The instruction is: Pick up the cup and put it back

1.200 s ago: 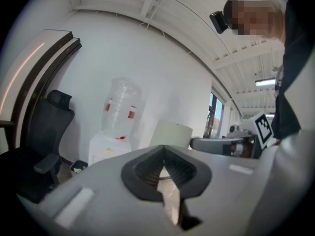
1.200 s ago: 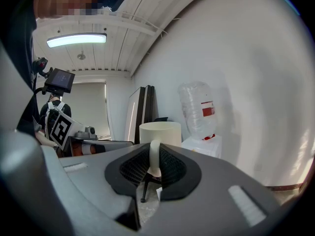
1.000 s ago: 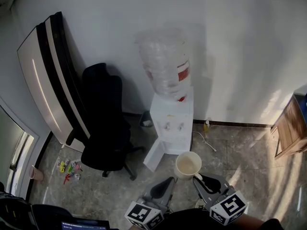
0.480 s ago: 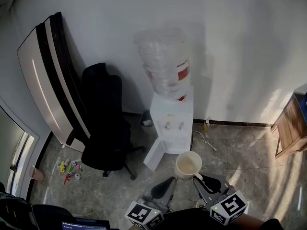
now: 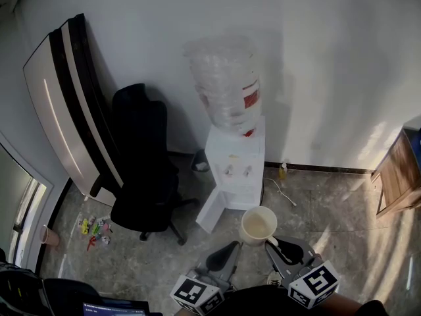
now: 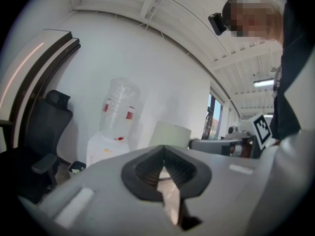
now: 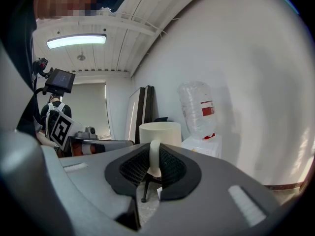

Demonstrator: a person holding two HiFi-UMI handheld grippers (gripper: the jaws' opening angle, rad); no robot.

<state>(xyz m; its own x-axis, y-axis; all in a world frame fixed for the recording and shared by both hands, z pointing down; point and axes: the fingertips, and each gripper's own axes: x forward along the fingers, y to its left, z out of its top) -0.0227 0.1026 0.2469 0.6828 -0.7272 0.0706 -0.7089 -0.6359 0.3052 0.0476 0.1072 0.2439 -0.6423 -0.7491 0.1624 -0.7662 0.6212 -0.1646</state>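
Cup (image 5: 258, 226) is hanging in the air just in front of the water dispenser (image 5: 235, 170), rim up, and is looking empty inside. We are pinching its handle between the jaws of the right gripper (image 7: 154, 167). The pads are pressing on the handle's two sides and the cup body is sitting beyond the tips. Left gripper (image 6: 164, 167) is idling just beside the cup, a bit further from the dispenser, with its jaws pressed together on nothing. Office chair (image 5: 141, 176) is standing beside the dispenser, well apart from the cup.

We are judging the pick-up as done and the put-back as pending. Next move is calling for a level descent, holding the pinch until the base is resting, then spreading the jaws. We are seeing no set-down surface near the dispenser.
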